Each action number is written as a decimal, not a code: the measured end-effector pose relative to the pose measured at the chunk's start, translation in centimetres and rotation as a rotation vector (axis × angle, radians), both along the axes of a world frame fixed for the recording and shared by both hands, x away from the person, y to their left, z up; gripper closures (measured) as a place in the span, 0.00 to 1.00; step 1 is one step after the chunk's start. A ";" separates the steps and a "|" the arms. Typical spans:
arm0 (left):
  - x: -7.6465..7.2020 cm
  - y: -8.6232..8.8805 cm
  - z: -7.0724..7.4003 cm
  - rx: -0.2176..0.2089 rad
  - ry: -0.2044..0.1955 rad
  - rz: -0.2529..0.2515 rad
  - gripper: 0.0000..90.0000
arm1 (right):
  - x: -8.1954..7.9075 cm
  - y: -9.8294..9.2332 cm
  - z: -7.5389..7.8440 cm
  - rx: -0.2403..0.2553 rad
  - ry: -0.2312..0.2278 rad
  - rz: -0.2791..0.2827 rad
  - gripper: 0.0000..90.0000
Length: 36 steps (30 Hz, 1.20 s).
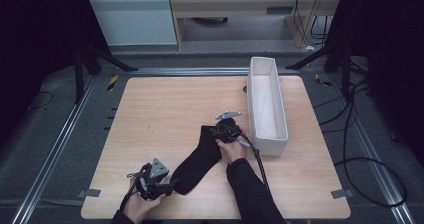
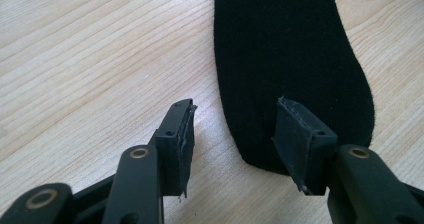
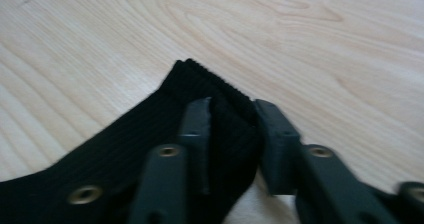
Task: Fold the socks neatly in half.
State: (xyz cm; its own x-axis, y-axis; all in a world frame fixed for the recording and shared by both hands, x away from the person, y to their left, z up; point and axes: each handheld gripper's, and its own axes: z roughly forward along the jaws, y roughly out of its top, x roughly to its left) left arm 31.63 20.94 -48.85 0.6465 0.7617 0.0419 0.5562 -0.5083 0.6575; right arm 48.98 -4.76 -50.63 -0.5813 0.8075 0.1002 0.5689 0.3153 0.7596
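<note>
Left gripper (image 2: 235,129) jaws apart, straddling toe edge of black sock (image 2: 290,59), not pinching. Right gripper (image 3: 232,129) clamped on ribbed cuff. Sock flat on table (image 1: 150,114), beside white fabric bin (image 1: 280,139). Lift now: toe drags, cuff may slip out.

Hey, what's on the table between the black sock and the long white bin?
Bare wood. In the high view, the tabletop between the black sock and the long white bin holds nothing, though the right gripper, cable trailing, reaches over it at the sock's cuff.
</note>
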 end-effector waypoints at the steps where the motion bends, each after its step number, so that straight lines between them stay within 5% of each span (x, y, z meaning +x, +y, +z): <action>1: 0.0 0.0 0.0 0.001 -0.002 0.001 0.55 | -0.1 0.1 0.0 0.000 0.002 -0.004 0.83; 6: 0.0 0.0 0.1 -0.033 0.008 -0.009 0.54 | -0.1 0.0 0.2 0.029 0.035 -0.009 0.86; 10: -0.3 0.4 0.6 -0.076 0.016 -0.013 0.52 | -0.4 -0.5 1.3 0.052 0.000 0.006 0.86; 19: -0.4 0.1 0.2 -0.074 0.041 -0.029 0.51 | -1.3 -0.8 4.0 0.080 -0.068 0.043 0.86; 25: -0.5 0.1 0.4 -0.056 0.012 -0.029 0.51 | -1.9 -1.0 5.4 0.086 -0.106 0.063 0.86; 36: -0.5 0.1 0.7 -0.054 0.004 -0.029 0.51 | -2.9 -1.1 6.5 0.059 -0.160 0.089 0.86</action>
State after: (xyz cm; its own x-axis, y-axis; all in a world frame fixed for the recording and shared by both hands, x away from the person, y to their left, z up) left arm 31.10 21.02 -48.17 0.6683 0.7439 -0.0016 0.5448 -0.4879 0.6820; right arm 46.12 -5.91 -44.17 -0.6624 0.7477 0.0468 0.4113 0.3108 0.8568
